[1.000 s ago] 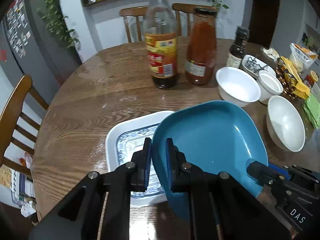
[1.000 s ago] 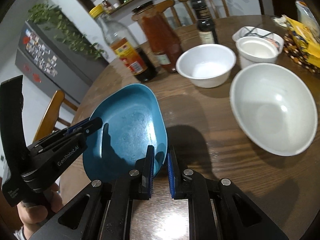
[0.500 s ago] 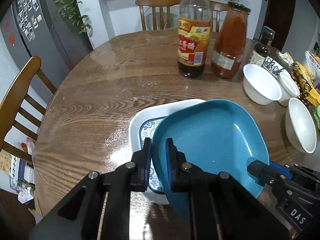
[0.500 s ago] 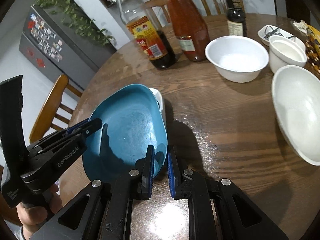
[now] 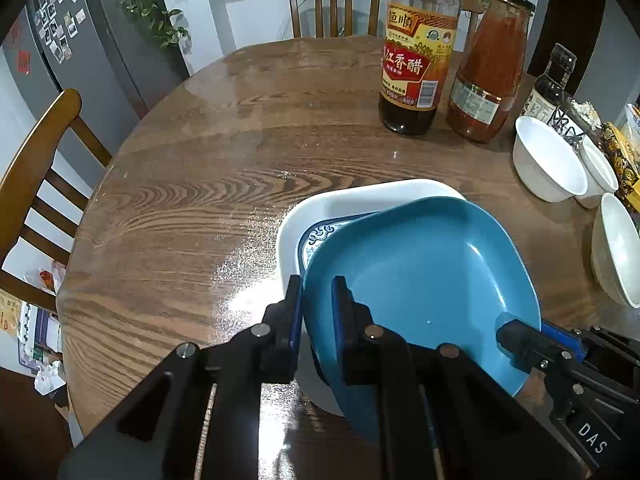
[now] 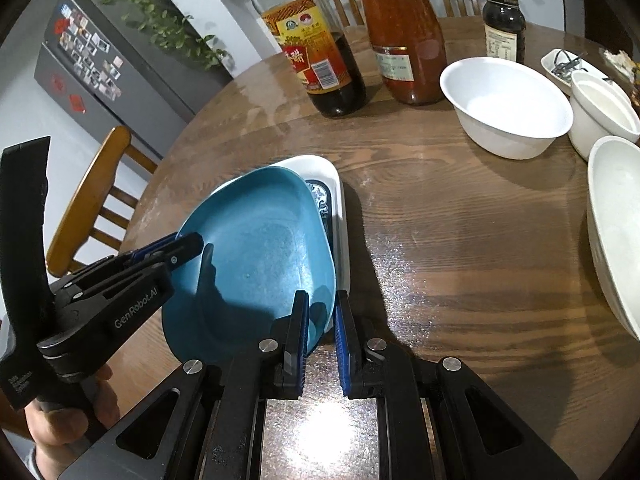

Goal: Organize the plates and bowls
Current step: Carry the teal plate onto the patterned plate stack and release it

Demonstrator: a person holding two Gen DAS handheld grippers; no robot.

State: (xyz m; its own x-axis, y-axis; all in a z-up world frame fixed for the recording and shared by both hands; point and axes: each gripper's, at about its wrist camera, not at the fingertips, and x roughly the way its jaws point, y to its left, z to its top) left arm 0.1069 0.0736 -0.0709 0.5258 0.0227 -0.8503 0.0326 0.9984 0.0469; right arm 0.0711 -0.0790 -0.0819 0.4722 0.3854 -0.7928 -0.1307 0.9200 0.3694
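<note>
A blue squarish plate [image 5: 424, 276] [image 6: 256, 256] hangs tilted over a white plate with a blue pattern [image 5: 360, 204] [image 6: 338, 200] that lies on the round wooden table [image 5: 224, 184]. Both grippers hold the blue plate by its rim. My left gripper [image 5: 317, 300] is shut on its near left edge, and my right gripper [image 6: 321, 316] is shut on its near right edge. The right gripper [image 5: 520, 340] also shows at the lower right of the left wrist view; the left gripper [image 6: 188, 246] shows at the left of the right wrist view. The blue plate covers most of the white one.
Three white bowls [image 6: 504, 104] [image 6: 604, 116] [image 6: 616, 232] stand at the right. A vinegar bottle [image 5: 416, 48], a red sauce jar [image 5: 488, 68] and a small dark bottle [image 5: 550, 84] stand behind. Wooden chairs [image 5: 36, 160] ring the table. A person's hand [image 6: 60, 420] grips the left tool.
Both grippers have carried the blue plate leftward and down, so it now hangs over most of the white patterned plate. Both grips stay shut on its rim.
</note>
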